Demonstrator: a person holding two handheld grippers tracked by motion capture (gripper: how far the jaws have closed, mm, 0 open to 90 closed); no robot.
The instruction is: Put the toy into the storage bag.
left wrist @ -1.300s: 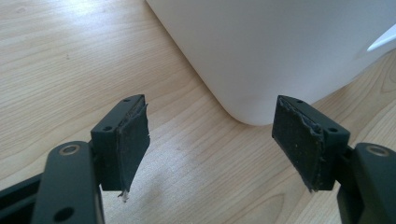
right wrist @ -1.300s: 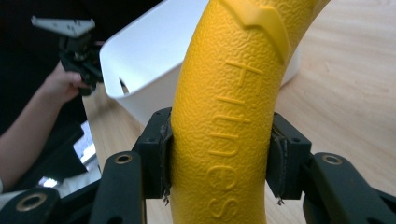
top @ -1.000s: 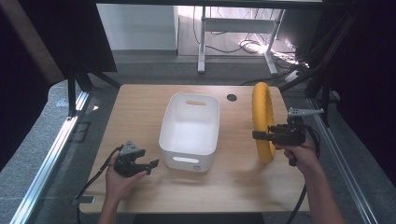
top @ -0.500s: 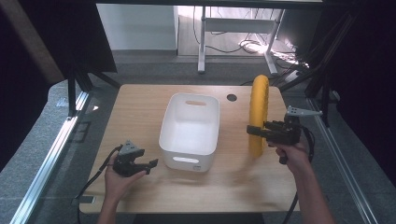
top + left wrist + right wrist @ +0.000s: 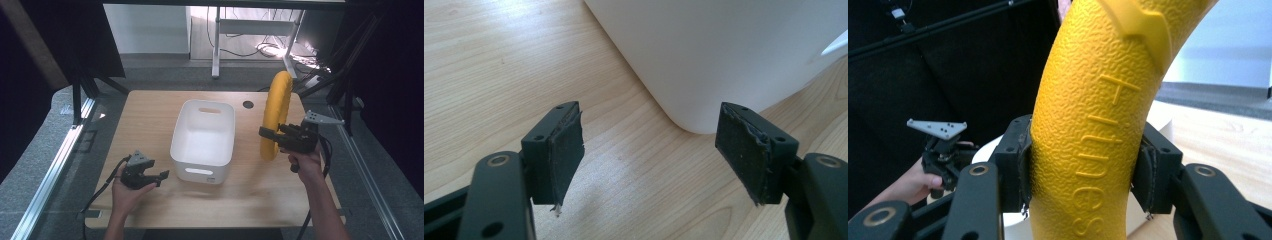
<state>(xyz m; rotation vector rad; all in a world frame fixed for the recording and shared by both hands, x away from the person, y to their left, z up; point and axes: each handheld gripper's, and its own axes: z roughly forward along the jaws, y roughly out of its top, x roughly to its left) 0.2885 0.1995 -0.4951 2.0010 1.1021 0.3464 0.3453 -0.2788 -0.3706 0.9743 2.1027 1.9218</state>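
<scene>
On the right side of the wooden table [image 5: 150, 107], a yellow ring [image 5: 276, 112] is being held upright on its edge by the right gripper [image 5: 270, 135], whose jaws are being kept clamped on the ring's lower part, one pad pressing on each side of the tube. In the right gripper view, the yellow ring [image 5: 1098, 125] is being shown as a pebbled tube with raised lettering running along it, squeezed between the two black pads, so the jaws are being held narrow around it. The ring is being kept just beside the right wall of the white tub [image 5: 202, 132], which is standing in the middle of the table with its opening upward and a handle slot cut in each end wall. Whether the ring's lowest point is touching the tabletop cannot be told from the high view. Near the table's front left, the left gripper [image 5: 162, 175] is being held low by the person's left hand [image 5: 127, 192], pointing toward the tub's near left corner. In the left gripper view, its jaws are being held wide apart with nothing between them, and the white tub [image 5: 724, 50] is being seen close ahead, just beyond the pads.
</scene>
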